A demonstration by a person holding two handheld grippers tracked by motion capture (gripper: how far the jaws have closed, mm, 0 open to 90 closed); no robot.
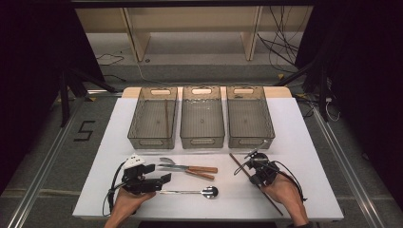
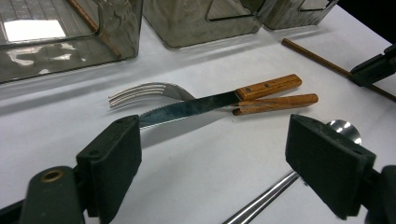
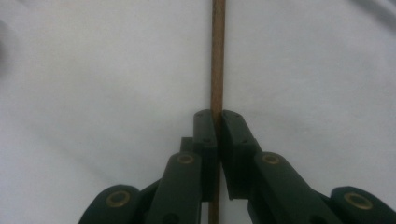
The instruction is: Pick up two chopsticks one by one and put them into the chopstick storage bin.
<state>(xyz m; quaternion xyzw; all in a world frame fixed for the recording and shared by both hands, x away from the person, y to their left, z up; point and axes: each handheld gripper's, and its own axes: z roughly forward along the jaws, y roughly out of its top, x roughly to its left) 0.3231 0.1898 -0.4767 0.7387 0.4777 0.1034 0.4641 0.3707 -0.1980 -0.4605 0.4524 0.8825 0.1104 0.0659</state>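
Observation:
A thin brown chopstick lies slanting on the white table at the front right. My right gripper is shut on the chopstick, whose shaft runs straight up between the jaws in the right gripper view. My left gripper is open at the front left, its jaws spread wide above a steel spoon. The spoon's handle passes between the jaws in the left gripper view. Just beyond lie a knife and a fork, both with wooden handles, crossed over each other.
Three grey see-through bins stand side by side at the back of the table. The left bin holds another brown chopstick. Bare white table lies to the right of the bins.

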